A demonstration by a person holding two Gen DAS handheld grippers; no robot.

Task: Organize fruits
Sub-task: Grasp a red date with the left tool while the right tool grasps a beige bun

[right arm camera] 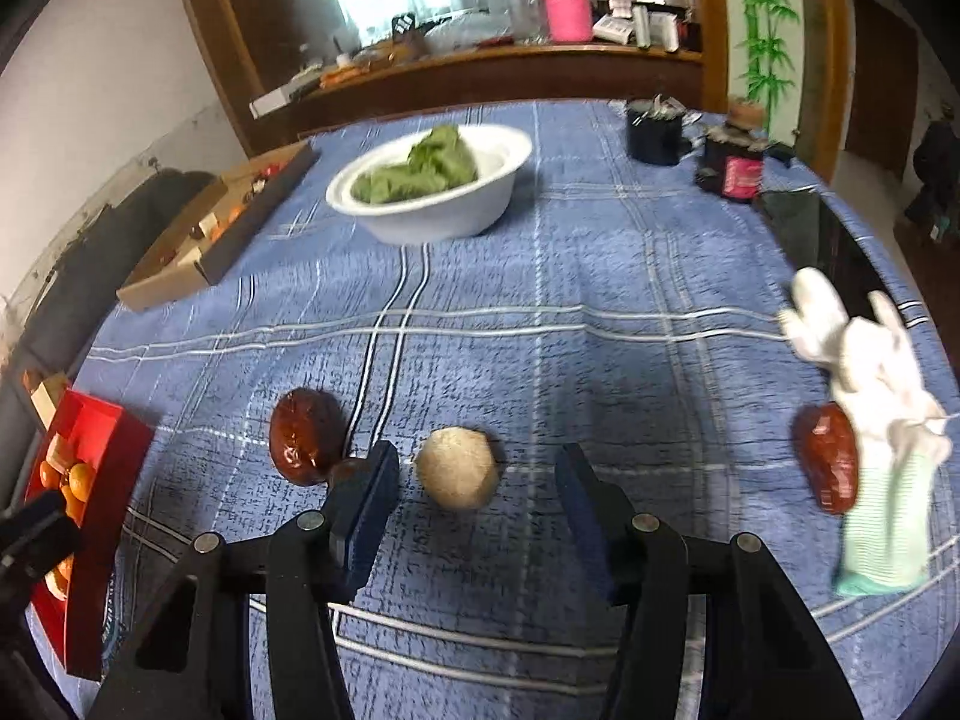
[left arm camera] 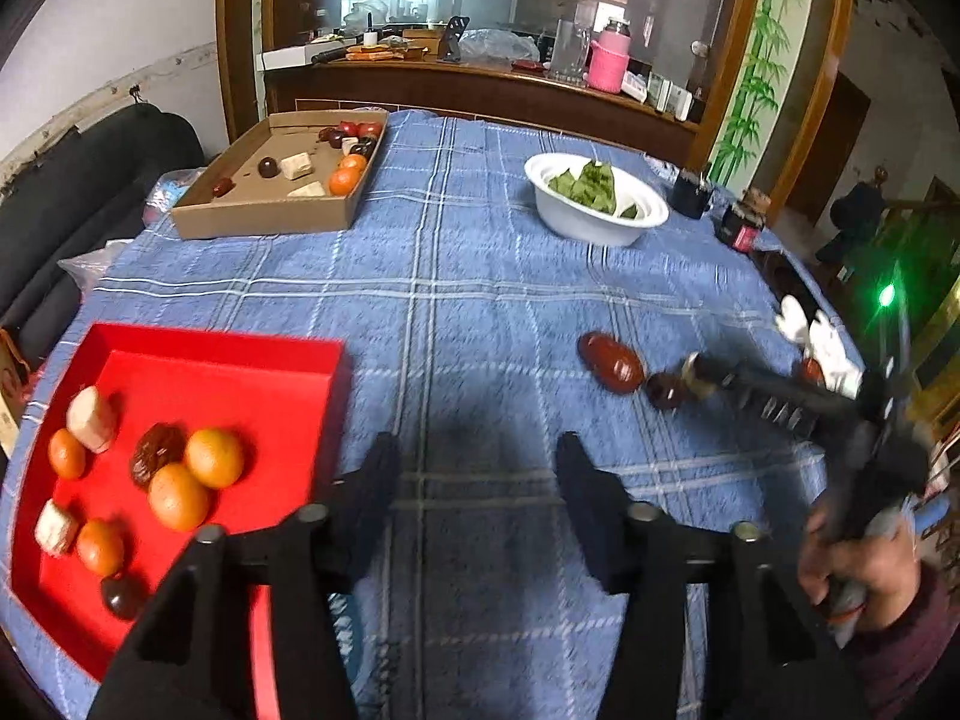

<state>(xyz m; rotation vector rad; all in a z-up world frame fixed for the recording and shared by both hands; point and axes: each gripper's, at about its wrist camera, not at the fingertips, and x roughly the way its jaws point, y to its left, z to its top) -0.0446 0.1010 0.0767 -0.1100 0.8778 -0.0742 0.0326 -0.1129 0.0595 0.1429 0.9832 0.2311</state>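
A red tray (left arm camera: 288, 354) at my left holds oranges (left arm camera: 213, 457), a wrinkled red date (left arm camera: 157, 451), pale chunks and a dark fruit. My left gripper (left arm camera: 477, 480) is open and empty over the blue checked cloth, just right of the tray. My right gripper (right arm camera: 477, 486) is open around a pale round fruit (right arm camera: 457, 467) on the cloth. A red date (right arm camera: 303, 435) and a small dark fruit (right arm camera: 351, 471) lie left of its left finger. Another red date (right arm camera: 827, 457) lies at the right by a white glove (right arm camera: 873, 396). The right gripper also shows in the left wrist view (left arm camera: 696, 375).
A cardboard box (left arm camera: 264, 213) with more fruit stands at the far left. A white bowl (left arm camera: 591, 222) of green leaves stands at the back. A dark cup (right arm camera: 654, 129) and a jar (right arm camera: 735, 165) stand at the far right. A dark tray (right arm camera: 822, 234) lies near the right edge.
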